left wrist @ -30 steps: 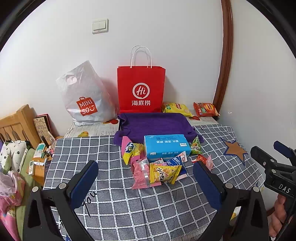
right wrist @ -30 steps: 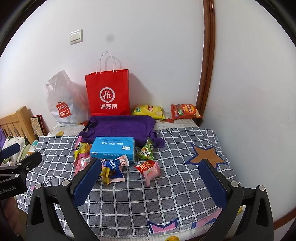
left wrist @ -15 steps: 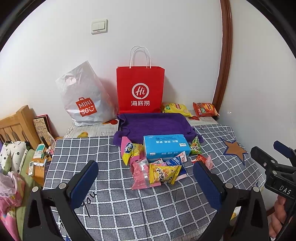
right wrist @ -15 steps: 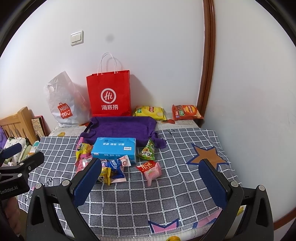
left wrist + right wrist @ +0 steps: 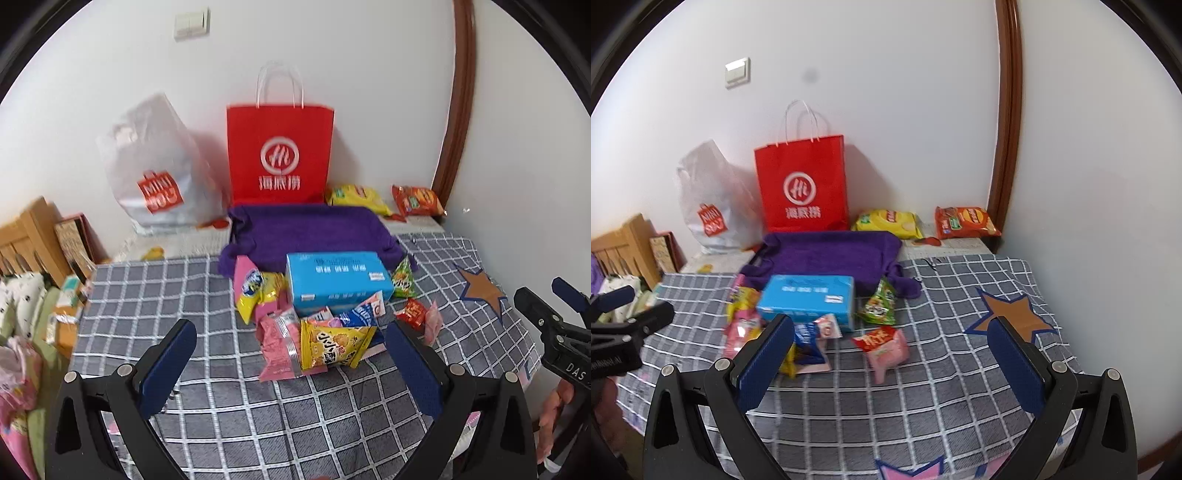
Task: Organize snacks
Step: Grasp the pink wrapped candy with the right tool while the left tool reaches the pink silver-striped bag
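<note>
Around the blue tissue box (image 5: 338,278) on the checked bedcover (image 5: 258,413), snack packets lie unsorted: yellow-pink bag (image 5: 255,288) left, yellow cracker pack (image 5: 334,349) in front, green packet (image 5: 402,280) right. Nothing looks sorted yet. Behind it, purple cloth (image 5: 314,232) and red paper bag (image 5: 279,155). Left gripper (image 5: 291,354) and right gripper (image 5: 892,350) hover spread apart, empty.

Bedroom (checked bedspread (image 5: 229,398), wooden headboard (image 5: 27,236))

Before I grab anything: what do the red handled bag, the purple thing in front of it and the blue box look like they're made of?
Red bag: matte paper, likely; crisp flat panels, thin white cord handles. Purple cloth: soft fuzzy fabric, towel-like or knit; it slumps with no shine. Blue box: looks like printed card or a soft film-wrapped pack; slight sheen, I cannot tell which.
</note>
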`<state>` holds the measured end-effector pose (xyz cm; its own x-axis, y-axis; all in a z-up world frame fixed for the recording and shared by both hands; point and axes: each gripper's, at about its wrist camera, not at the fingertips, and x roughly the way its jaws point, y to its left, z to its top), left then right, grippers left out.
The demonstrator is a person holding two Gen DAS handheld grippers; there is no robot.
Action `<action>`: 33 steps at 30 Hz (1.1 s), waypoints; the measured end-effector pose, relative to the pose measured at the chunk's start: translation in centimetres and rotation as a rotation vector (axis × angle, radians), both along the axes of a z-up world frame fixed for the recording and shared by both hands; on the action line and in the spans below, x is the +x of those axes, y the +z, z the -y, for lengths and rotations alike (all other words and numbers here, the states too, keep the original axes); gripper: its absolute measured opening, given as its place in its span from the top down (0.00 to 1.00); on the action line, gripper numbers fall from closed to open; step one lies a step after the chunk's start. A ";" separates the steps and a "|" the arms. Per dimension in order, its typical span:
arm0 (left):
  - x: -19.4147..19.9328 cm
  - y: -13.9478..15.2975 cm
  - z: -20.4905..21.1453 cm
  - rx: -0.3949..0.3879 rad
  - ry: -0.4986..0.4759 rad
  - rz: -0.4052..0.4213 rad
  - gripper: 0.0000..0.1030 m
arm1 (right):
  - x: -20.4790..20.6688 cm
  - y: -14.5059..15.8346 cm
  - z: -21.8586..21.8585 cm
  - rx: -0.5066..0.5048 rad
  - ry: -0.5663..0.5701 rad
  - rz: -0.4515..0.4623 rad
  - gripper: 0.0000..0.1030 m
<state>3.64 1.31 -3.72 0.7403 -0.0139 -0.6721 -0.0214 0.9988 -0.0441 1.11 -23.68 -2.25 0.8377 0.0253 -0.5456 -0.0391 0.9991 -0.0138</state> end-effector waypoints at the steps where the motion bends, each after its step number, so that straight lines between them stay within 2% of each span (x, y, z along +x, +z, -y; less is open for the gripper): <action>1: 0.6 -0.7 -0.1 -0.006 -0.004 -0.019 0.01 | 0.5 -0.6 0.1 -0.009 -0.001 -0.009 0.00; 3: 1.8 -2.3 -0.4 -0.011 -0.003 -0.056 0.04 | 1.7 -2.0 0.4 -0.014 -0.002 -0.040 0.02; 8: 4.1 -6.0 -1.4 -0.028 0.023 -0.132 0.05 | 4.6 -6.5 1.5 0.056 0.009 -0.122 0.10; 11: 5.3 -7.3 -1.9 -0.041 0.027 -0.167 0.05 | 6.5 -9.1 1.7 0.077 -0.003 -0.191 0.19; 18: 7.1 -8.5 -2.6 -0.067 0.033 -0.191 0.05 | 9.6 -12.9 1.1 0.122 0.012 -0.261 0.21; 23: 7.8 -8.6 -2.2 -0.070 0.012 -0.189 0.05 | 11.3 -14.6 0.4 0.111 0.023 -0.299 0.28; 26: 7.9 -8.9 -2.4 -0.061 0.006 -0.192 0.05 | 12.1 -15.8 0.4 0.087 0.026 -0.324 0.45; 27: 7.8 -8.9 -2.7 -0.059 0.007 -0.193 0.05 | 12.2 -16.0 0.7 0.091 0.031 -0.330 0.56; 28: 7.6 -9.0 -3.0 -0.056 0.012 -0.191 0.05 | 12.2 -16.3 1.2 0.112 0.048 -0.335 0.62; 29: 7.4 -9.1 -3.4 -0.052 0.016 -0.190 0.05 | 12.1 -16.4 1.7 0.122 0.047 -0.337 0.65; 31: 7.2 -9.3 -4.3 -0.046 0.037 -0.196 0.05 | 11.9 -16.3 2.7 0.143 0.036 -0.328 0.80; 33: 7.0 -9.6 -5.2 -0.052 0.058 -0.199 0.05 | 12.0 -16.2 3.7 0.161 0.023 -0.321 0.80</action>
<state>10.64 6.46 -13.28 0.5933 -0.0131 -0.8049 -0.0923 0.9922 -0.0843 13.08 -27.37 -18.48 0.6222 0.1492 -0.7685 -0.0382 0.9863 0.1606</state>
